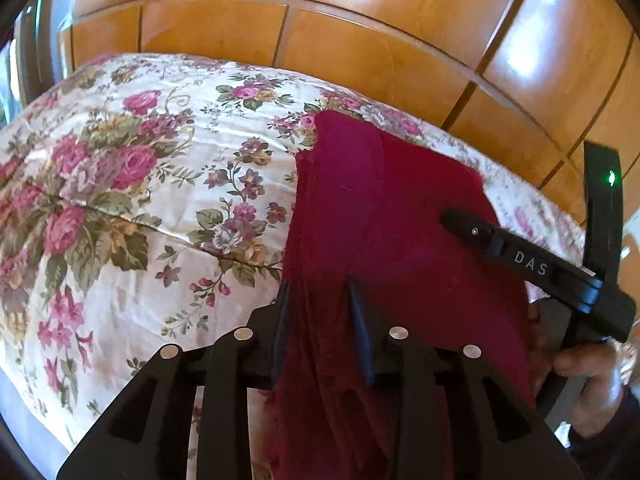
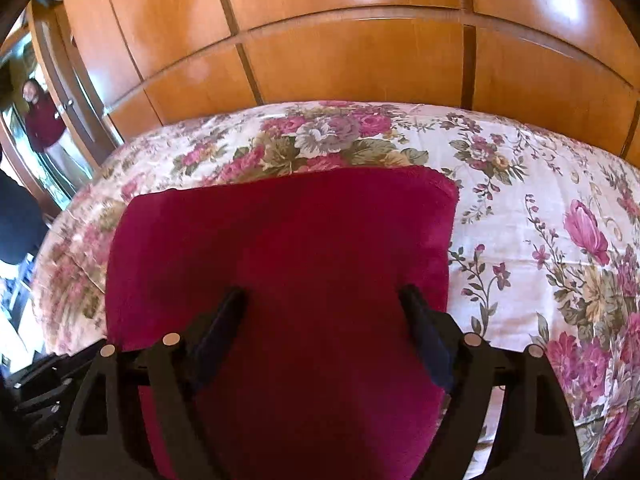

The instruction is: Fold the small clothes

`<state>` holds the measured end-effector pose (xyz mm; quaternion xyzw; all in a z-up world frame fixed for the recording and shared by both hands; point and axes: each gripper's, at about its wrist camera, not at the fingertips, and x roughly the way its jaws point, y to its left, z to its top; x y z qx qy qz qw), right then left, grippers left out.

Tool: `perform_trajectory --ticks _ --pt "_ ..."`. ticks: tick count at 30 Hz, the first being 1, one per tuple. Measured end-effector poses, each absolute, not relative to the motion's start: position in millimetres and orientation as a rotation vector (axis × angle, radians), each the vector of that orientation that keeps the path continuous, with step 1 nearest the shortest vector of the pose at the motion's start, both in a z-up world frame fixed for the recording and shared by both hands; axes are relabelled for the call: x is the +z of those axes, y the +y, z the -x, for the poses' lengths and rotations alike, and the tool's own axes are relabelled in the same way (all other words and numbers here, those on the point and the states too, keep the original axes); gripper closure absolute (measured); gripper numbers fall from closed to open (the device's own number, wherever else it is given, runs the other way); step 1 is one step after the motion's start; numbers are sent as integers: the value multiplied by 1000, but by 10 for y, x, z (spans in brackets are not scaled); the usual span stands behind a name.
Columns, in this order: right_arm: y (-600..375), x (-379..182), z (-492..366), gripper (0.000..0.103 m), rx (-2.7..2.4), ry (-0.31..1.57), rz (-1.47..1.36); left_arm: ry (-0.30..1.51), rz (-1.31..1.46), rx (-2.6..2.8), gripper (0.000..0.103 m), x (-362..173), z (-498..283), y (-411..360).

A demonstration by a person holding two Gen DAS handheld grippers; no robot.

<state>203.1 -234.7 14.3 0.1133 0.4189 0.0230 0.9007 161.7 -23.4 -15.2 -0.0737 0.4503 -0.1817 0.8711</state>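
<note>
Setting: wooden panelled wardrobe (image 2: pixel 360 68) fills the upper part of both frames, with a floral bedspread (image 1: pixel 132 184) spread below it.
Left gripper (image 1: pixel 320 292): at the bottom centre of the left wrist view, its two fingers close together with folds of the dark red garment (image 1: pixel 384 208) bunched between them; clenched on the cloth.
Right gripper (image 2: pixel 324 300): at the bottom centre of the right wrist view, fingers spread wide apart over the garment; released, gripping nothing. It also shows at the right edge of the left wrist view, its black finger lying over the garment's right side.
Right hand (image 1: pixel 588 376): lower right of the left wrist view, wrapped around the gripper handle.
Garment: lies on the bedspread, running from the frame's middle to the bottom edge in both views; in the right wrist view it looks flat and roughly rectangular (image 2: pixel 288 248).
Person (image 2: pixel 40 120): far left of the right wrist view, standing in a red top by a doorway.
</note>
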Motion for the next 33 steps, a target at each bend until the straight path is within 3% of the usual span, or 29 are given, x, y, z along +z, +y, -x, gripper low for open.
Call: perform_trajectory --ticks 9,11,12,16,18,27,33 --pt "-2445 432 -2029 16 52 864 -215 896 62 -301 74 130 -1703 -335" --pt "-2495 561 -2068 14 53 839 -215 922 52 -286 70 61 -1784 -321" --pt "-2499 577 -2104 14 57 840 -209 935 33 -271 62 13 -1814 -328" --pt "-2309 167 -2397 13 82 999 -133 936 24 -261 58 -168 -1858 -289" --pt "-2285 5 -2443 6 87 999 -144 934 31 -257 57 -233 -1868 -243" --pt "-2739 165 -2078 4 169 954 -363 922 107 -322 57 -301 -1872 -124" --pt "-3035 -94 -1612 5 326 965 -622 936 234 -384 57 -362 -1889 16"
